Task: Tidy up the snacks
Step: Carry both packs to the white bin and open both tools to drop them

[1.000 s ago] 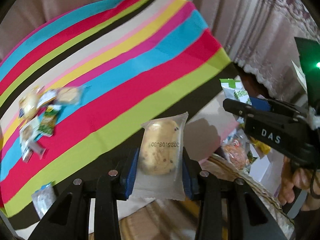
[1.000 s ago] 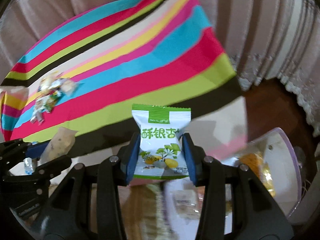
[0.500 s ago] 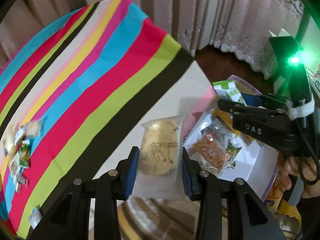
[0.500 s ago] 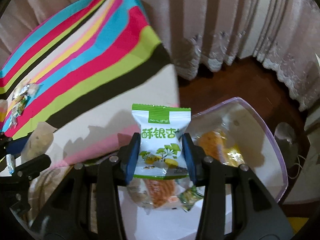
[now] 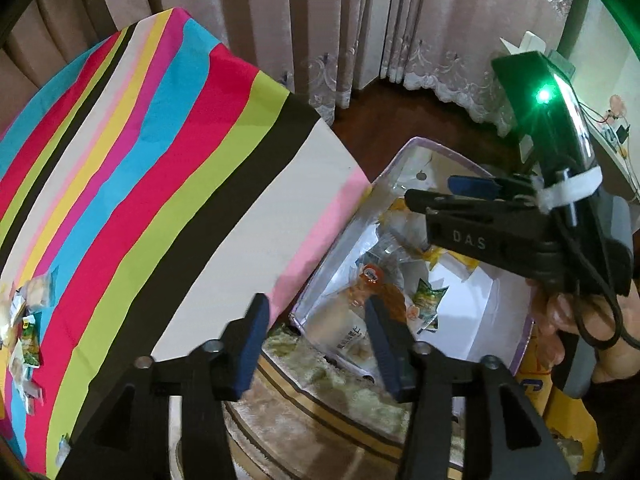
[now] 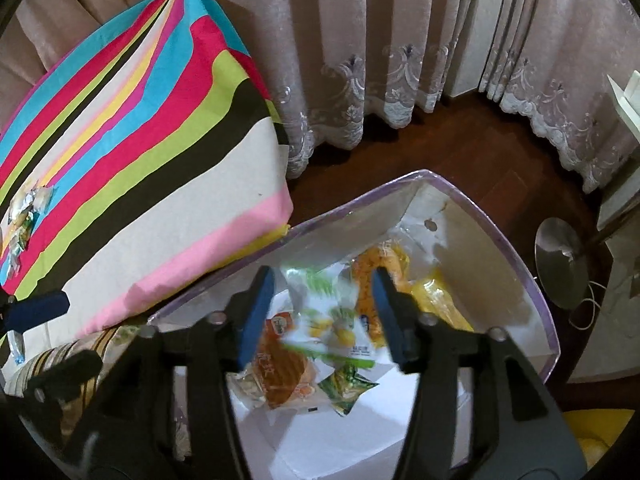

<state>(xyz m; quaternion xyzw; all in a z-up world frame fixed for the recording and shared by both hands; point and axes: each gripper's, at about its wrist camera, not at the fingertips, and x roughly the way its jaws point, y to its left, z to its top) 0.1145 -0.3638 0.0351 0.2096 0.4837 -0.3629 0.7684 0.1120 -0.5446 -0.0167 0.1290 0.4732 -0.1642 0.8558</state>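
My left gripper hangs over the near corner of a white box with a purple rim; its jaws are opening and nothing is pressed between the pads. A clear-wrapped cookie packet lies below in the box. My right gripper is over the same box, jaws opening. A green-and-white snack packet is blurred between the blue pads, free of them. From the left wrist the right gripper appears side-on above the box, held by a hand.
Several snack packets lie in the box. More snacks sit far left on the striped tablecloth. Curtains and dark wooden floor lie behind. A round metal base stands right of the box.
Both grippers swung right from above the striped table to above the box. Both opened: the cookie packet dropped out of the left one, and the green packet is leaving the right one.
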